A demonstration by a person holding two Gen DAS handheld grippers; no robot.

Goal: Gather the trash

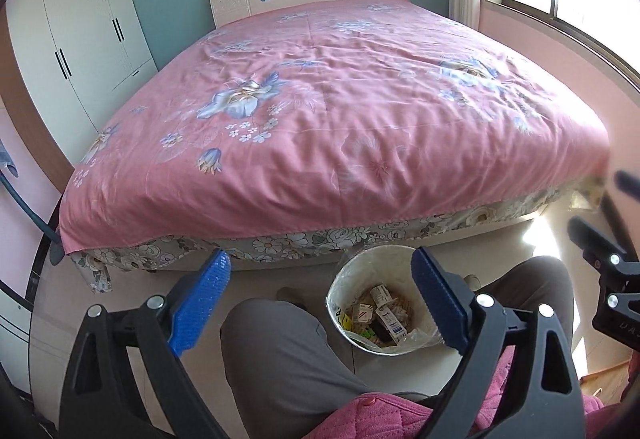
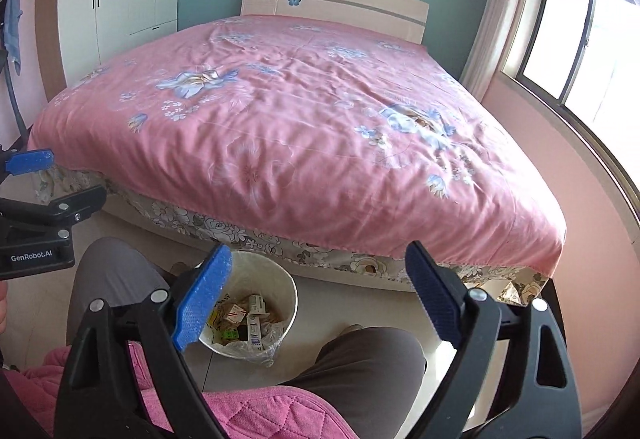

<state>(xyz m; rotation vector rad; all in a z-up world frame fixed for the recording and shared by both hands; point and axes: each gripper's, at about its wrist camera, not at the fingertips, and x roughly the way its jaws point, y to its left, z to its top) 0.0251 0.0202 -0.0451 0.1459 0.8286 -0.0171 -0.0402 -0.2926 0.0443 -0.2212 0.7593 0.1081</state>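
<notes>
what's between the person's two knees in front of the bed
The trash bin, lined with a clear bag and holding small cartons, stands on the floor between the knees, just before the bed. Both wrist views show it.

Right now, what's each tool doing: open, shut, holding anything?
Left tool: open, nothing between its blue pads, above the trash bin.
Right tool: open, empty too.
</notes>
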